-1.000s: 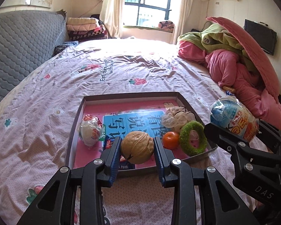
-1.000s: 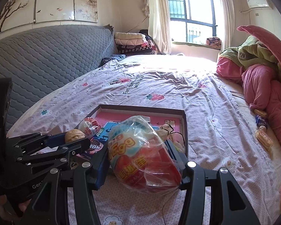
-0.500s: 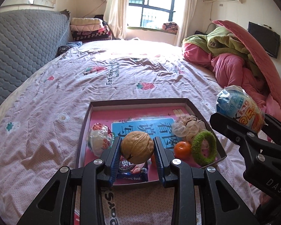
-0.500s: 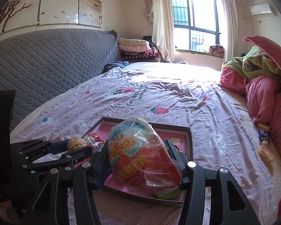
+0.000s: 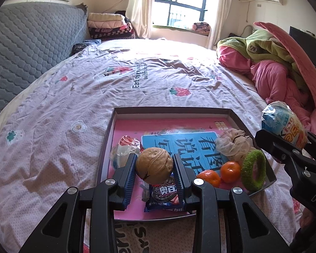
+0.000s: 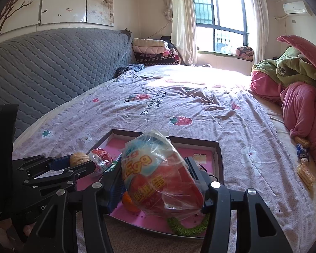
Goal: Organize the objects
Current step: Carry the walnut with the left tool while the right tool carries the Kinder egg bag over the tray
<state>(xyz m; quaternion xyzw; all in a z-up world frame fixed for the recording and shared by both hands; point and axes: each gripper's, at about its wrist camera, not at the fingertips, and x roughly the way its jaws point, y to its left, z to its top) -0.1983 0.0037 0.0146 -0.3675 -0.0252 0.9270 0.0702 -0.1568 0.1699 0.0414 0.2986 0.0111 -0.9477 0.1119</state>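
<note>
My left gripper point(image 5: 154, 168) is shut on a brown walnut point(image 5: 154, 165) and holds it above the near part of a shallow pink-lined box point(image 5: 229, 112) on the bed. My right gripper point(image 6: 158, 177) is shut on a plastic-wrapped toy egg point(image 6: 160, 177) above the box's near right part point(image 6: 219, 158). The egg also shows in the left wrist view point(image 5: 284, 125), and the walnut in the right wrist view point(image 6: 79, 158). In the box lie a cookie packet point(image 5: 165, 196), two oranges point(image 5: 230, 171), a green hair ring point(image 5: 253, 172), a wrapped candy point(image 5: 126, 147) and a mesh scrunchie point(image 5: 233, 143).
The box sits on a pink flowered bedsheet point(image 5: 137, 80). A grey quilted headboard point(image 5: 27, 42) runs along the left. Pink and green bedding point(image 5: 273, 67) is piled at the right. Several snack packets point(image 6: 303, 158) lie on the sheet by that pile.
Both grippers have risen and moved forward over the box with their objects still held. More of the box's near part, with the cookie packet and a second orange, has come into view.
</note>
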